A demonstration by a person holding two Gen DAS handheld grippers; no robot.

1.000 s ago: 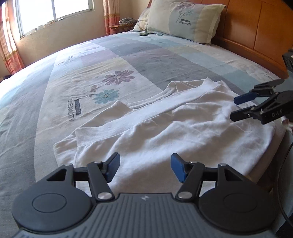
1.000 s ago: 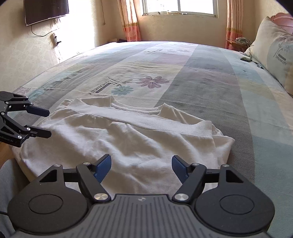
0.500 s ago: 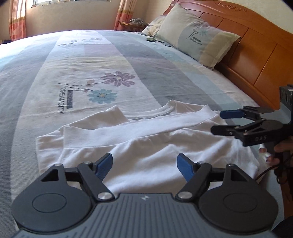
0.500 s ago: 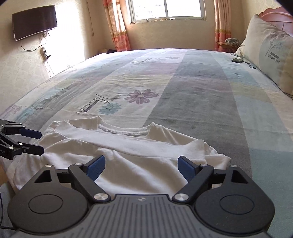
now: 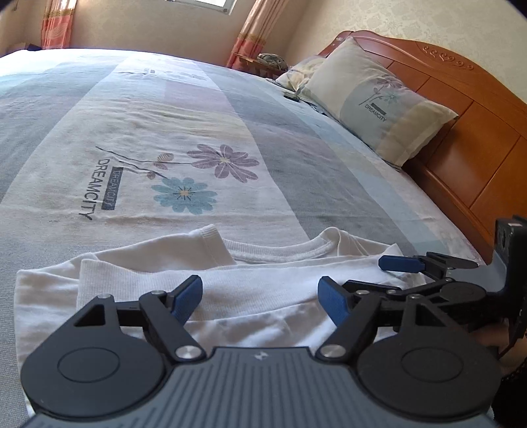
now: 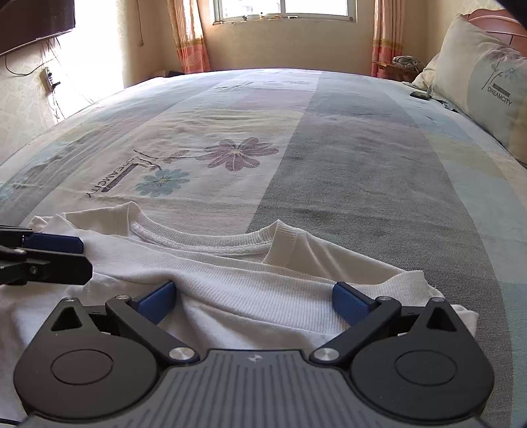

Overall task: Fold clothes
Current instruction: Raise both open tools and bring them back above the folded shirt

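A white shirt [image 5: 148,273] lies folded on the flowered bed sheet [image 5: 197,131], its ribbed hem band [image 6: 237,280] laid across just below the collar [image 6: 210,242]. My left gripper [image 5: 260,299] is open, low over the band on the shirt's left half. My right gripper [image 6: 253,299] is also open, its blue pads [image 6: 158,301] down at the band on the shirt's right half. Each gripper shows in the other's view: the right one [image 5: 378,275] beside the left, the left one [image 6: 80,256] at the frame's left edge. Nothing is held.
A pillow [image 5: 378,102] leans on the wooden headboard [image 5: 477,148] to the right, with a small dark object [image 5: 291,96] beside it. A hand [image 5: 494,335] holds the right gripper. A wall television [image 6: 29,19] hangs far left. The bed stretches ahead to the window.
Both grippers have come down and forward to the shirt's folded hem band. They also stand closer together. Both stay open, and the shirt has not shifted.
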